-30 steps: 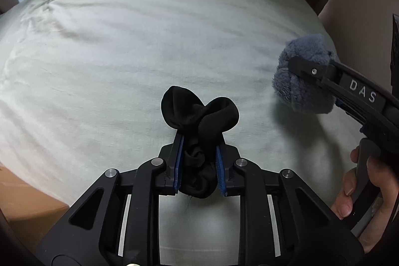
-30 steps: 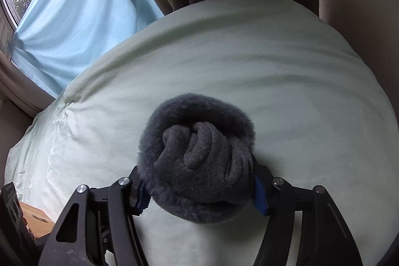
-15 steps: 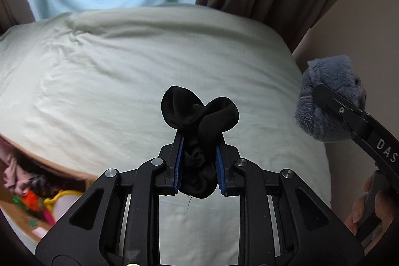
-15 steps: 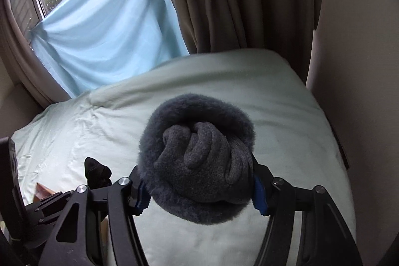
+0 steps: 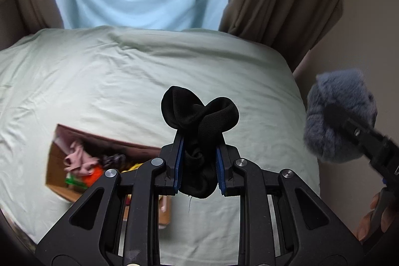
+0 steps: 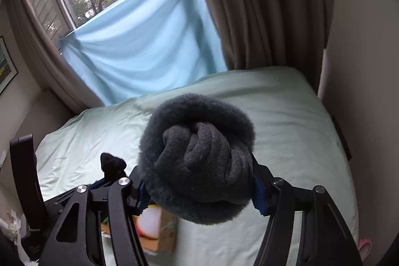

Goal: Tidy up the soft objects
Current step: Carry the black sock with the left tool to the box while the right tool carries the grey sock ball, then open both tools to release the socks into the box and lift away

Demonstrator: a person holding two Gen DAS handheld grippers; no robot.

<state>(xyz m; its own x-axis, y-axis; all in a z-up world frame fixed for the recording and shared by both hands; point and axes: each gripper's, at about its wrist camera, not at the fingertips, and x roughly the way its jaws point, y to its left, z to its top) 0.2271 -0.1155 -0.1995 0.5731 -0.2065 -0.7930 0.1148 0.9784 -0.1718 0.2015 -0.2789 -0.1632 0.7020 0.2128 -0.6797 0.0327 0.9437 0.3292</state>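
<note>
My left gripper (image 5: 198, 161) is shut on a bundled black sock (image 5: 199, 116) and holds it in the air above the pale green bed (image 5: 112, 76). My right gripper (image 6: 199, 191) is shut on a rolled grey fuzzy sock (image 6: 197, 158), also lifted above the bed. The grey sock (image 5: 336, 111) shows at the right of the left wrist view. The black sock (image 6: 112, 161) shows at the lower left of the right wrist view. An open cardboard box (image 5: 59, 166) with pink and bright soft items sits on the bed below the left gripper.
A blue cloth (image 6: 139, 41) and brown curtains (image 6: 261, 4) hang behind the bed. A wall (image 6: 361, 66) runs along the bed's right side. The box (image 6: 164, 236) also shows under the right gripper. A pink item (image 6: 364, 244) lies at the far lower right.
Both grippers have risen and pulled back from the bed with their socks. The window, curtains and the cardboard box have come into view.
</note>
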